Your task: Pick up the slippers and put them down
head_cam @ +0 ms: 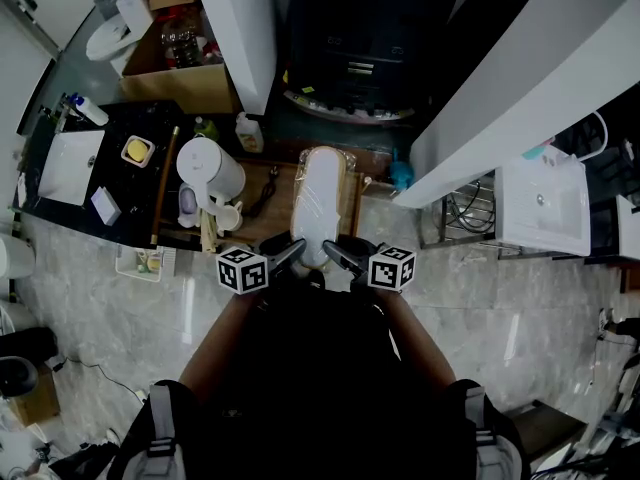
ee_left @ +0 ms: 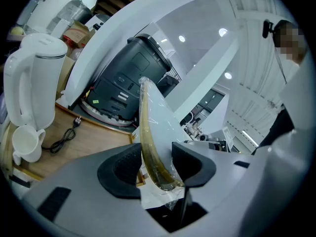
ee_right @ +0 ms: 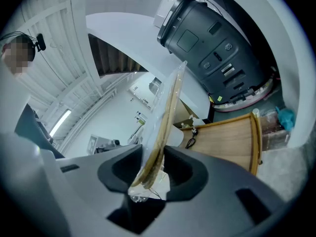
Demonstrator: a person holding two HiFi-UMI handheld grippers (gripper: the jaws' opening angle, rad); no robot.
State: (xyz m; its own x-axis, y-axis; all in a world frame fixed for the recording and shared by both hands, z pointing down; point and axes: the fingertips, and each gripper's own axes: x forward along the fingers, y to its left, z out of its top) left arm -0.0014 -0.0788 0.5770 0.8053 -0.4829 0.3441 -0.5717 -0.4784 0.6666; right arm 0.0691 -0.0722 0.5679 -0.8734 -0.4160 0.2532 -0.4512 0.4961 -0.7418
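A pair of pale slippers (head_cam: pixel 322 203) wrapped in clear plastic hangs over a wooden tray (head_cam: pixel 350 206), held from the near end by both grippers. In the head view my left gripper (head_cam: pixel 288 255) grips the near left edge and my right gripper (head_cam: pixel 338 254) the near right edge. In the left gripper view the slippers (ee_left: pixel 150 132) stand edge-on between the dark pads, and my left gripper (ee_left: pixel 155 166) is shut on them. In the right gripper view the slippers (ee_right: pixel 163 127) rise edge-on from the pads of my right gripper (ee_right: pixel 148 169), which is shut on them too.
A white kettle (head_cam: pixel 210 173) and a white mug (ee_left: pixel 27 144) stand to the left of the tray, with a black cable (ee_left: pixel 61 137) on the wood. Behind the tray sits a dark grey appliance (ee_left: pixel 131 80). A white sink (head_cam: pixel 545 203) is at the right.
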